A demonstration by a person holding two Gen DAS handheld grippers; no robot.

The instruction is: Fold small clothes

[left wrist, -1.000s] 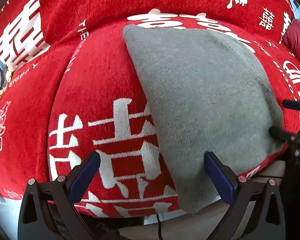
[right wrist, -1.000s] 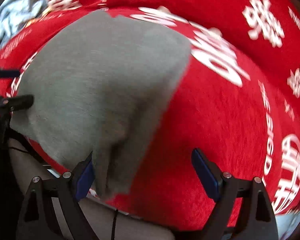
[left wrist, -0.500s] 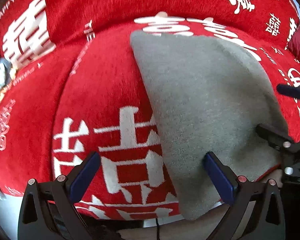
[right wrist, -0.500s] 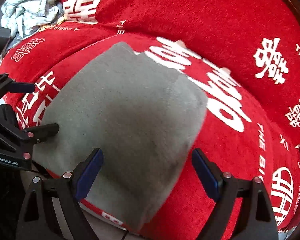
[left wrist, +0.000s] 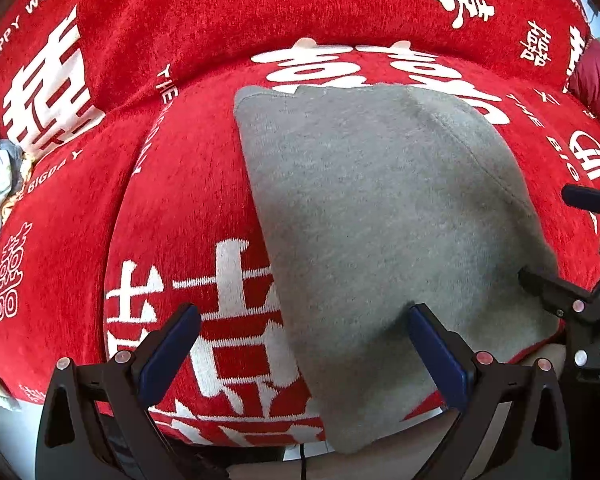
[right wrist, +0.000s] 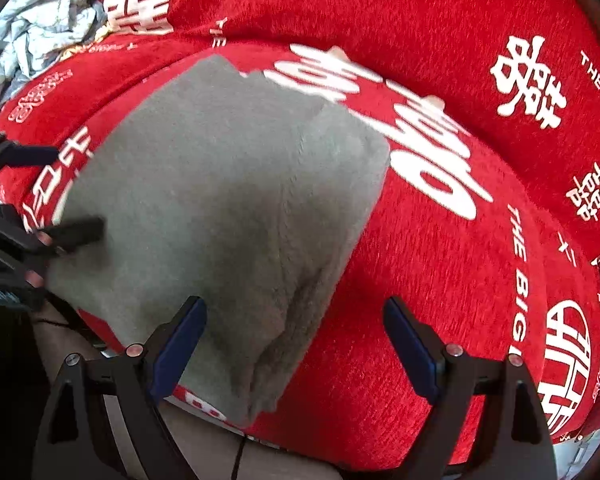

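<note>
We're mid-fold on the grey garment (left wrist: 380, 216), which is lying folded on the red cover (left wrist: 188, 184) w/ its near end drooping over the front edge. Both tools are hovering over it, neither gripping: the left gripper (left wrist: 300, 356) is gaping wide, one pad over bare red and the other over the cloth; the right gripper (right wrist: 296, 344) is likewise spread, its left pad over the cloth's near corner. Judging by the layered seam at the far right corner, at least one fold is probably done, tho the right view is blurry so we can't say for sure. Next move, we're guessing: pinching the hanging near corners, one per tool, & carrying them away toward the far edge. The cover is plush, printed w/ white characters & "BIGDAY" text, rising to a backrest. A crumpled pale cloth (right wrist: 40, 32) is waiting at the far left.
</note>
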